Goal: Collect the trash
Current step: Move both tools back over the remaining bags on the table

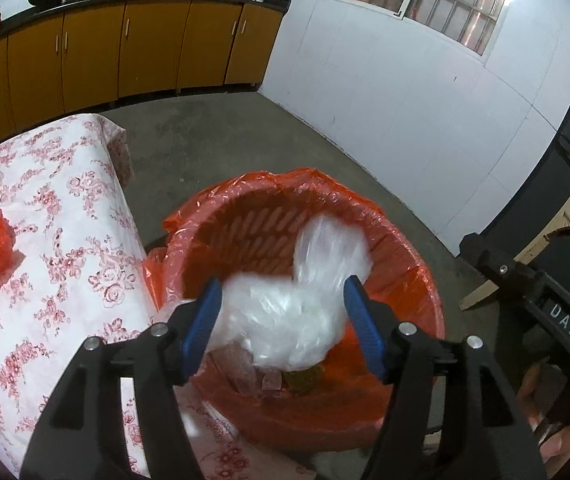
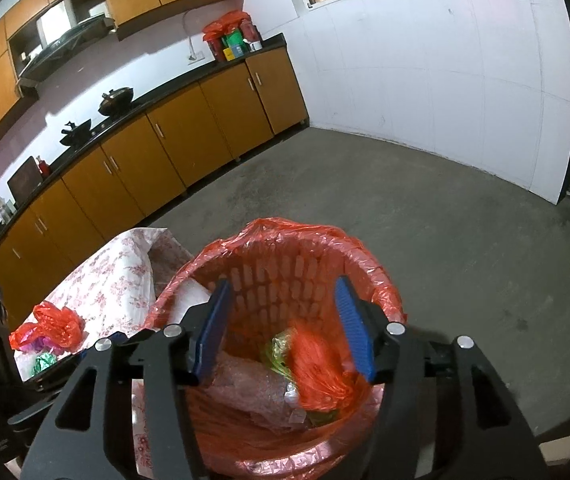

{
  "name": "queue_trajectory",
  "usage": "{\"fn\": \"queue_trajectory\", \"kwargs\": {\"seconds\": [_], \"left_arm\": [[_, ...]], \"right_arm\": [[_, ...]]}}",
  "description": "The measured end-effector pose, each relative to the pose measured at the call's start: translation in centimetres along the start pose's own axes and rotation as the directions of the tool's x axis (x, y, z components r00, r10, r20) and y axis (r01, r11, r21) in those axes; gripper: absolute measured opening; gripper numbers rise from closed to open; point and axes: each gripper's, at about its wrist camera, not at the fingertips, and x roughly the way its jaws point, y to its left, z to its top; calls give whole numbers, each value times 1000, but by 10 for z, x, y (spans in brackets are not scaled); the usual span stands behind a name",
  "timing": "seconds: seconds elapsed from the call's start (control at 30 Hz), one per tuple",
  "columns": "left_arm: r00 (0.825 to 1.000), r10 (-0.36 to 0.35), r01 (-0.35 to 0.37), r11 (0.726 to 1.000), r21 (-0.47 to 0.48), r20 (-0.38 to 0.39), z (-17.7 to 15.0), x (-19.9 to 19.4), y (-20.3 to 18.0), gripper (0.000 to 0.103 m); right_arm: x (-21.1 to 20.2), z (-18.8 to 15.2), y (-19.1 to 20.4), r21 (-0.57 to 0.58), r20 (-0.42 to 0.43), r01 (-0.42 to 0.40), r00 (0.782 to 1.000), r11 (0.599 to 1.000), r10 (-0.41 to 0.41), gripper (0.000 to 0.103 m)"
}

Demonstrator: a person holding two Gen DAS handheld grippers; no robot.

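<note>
Dropping step: my left gripper (image 1: 283, 320) standing apart, clear plastic bag (image 1: 297, 300) falling loose (blurred) into red-lined bin (image 1: 413, 264). My right gripper (image 2: 285, 328) apart, empty over bin. Next: reaching left toward red bag (image 2: 47, 326) on table (image 1: 65, 216).

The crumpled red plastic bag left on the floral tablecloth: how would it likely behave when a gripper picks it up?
The red plastic bag looks thin and crinkled, so probably floppy, collapsing between the pads. It seems light for its bulk. Its glossy film may slip, and a pinch might catch only one fold, so it would likely trail or unfurl when lifted off the tablecloth.
</note>
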Motion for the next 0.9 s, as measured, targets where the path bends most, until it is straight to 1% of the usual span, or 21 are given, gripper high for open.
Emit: {"fn": "queue_trajectory", "kwargs": {"seconds": [0.13, 0.27, 0.43, 0.53, 0.7, 0.9], "left_arm": [[1000, 9, -9, 1000, -1, -2, -3, -1, 2, 67], [999, 39, -39, 999, -2, 15, -4, -10, 10, 69], [993, 105, -104, 994, -15, 55, -7, -30, 29, 71], [986, 151, -150, 989, -14, 76, -11, -47, 43, 71], [963, 247, -244, 969, -37, 112, -22, -83, 77, 73], [920, 360, -348, 932, -98, 155, -39, -127, 118, 76]], "right_arm": [[-1, -2, -3, 0, -2, 15, 1000, 1000, -15, 55], [-2, -2, -1, -15, -2, 33, 999, 999, -33, 55], [-4, -2, 12, -49, 1, 31, 1000, 998, -31, 55], [-4, -1, 24, -73, 1, 17, 1000, 997, -17, 55], [-1, -7, 56, -129, -22, -37, 999, 991, 34, 55], [9, -23, 110, -220, -73, -123, 991, 968, 110, 55]]}}
